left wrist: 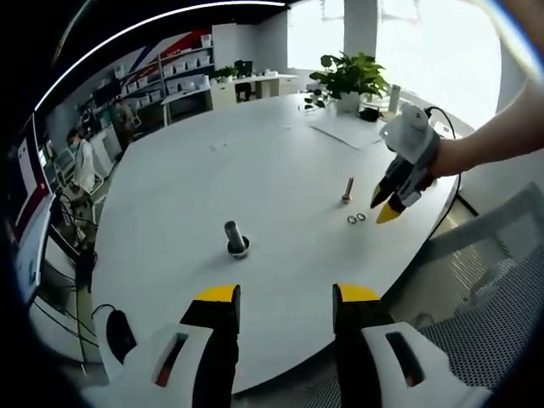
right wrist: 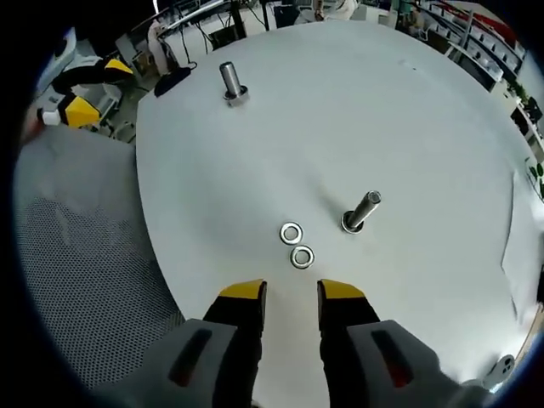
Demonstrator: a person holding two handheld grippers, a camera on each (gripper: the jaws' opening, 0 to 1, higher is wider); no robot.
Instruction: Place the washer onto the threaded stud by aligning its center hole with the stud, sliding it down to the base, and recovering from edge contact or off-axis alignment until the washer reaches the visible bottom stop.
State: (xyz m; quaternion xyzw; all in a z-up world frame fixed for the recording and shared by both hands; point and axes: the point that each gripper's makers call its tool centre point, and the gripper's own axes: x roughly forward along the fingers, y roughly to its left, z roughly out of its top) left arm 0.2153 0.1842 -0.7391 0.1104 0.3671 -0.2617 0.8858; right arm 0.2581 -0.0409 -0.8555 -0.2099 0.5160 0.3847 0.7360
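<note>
A large round white table [right wrist: 408, 102] is seen in both views, with a grey mesh chair [right wrist: 85, 272] drawn up at its edge and a potted green plant [left wrist: 347, 78] standing at its far side beside sheets of white paper [left wrist: 348, 129]. Two upright metal studs stand well apart on the table: a dark threaded stud on a round base [left wrist: 236, 239] nearer the left gripper [left wrist: 285, 302], and a slimmer silver threaded stud [right wrist: 361, 211] nearer the right gripper [right wrist: 291, 293]. Two small flat silver ring washers [right wrist: 296, 245] lie on the table just beside the slimmer stud, touching or nearly touching each other, each with an open centre hole. The task is judged to be at its start: no washer has been picked up, neither stud carries a washer that can be made out, and grasping, aligning and sliding down to the base are all left to do. The left gripper is held back at the table's near edge with its yellow-tipped jaws apart and nothing between them. The right gripper hovers just short of the washers, its jaws parted by a narrow gap and empty; in the left gripper view it is seen held by a hand [left wrist: 450, 157] above the washers.
</note>
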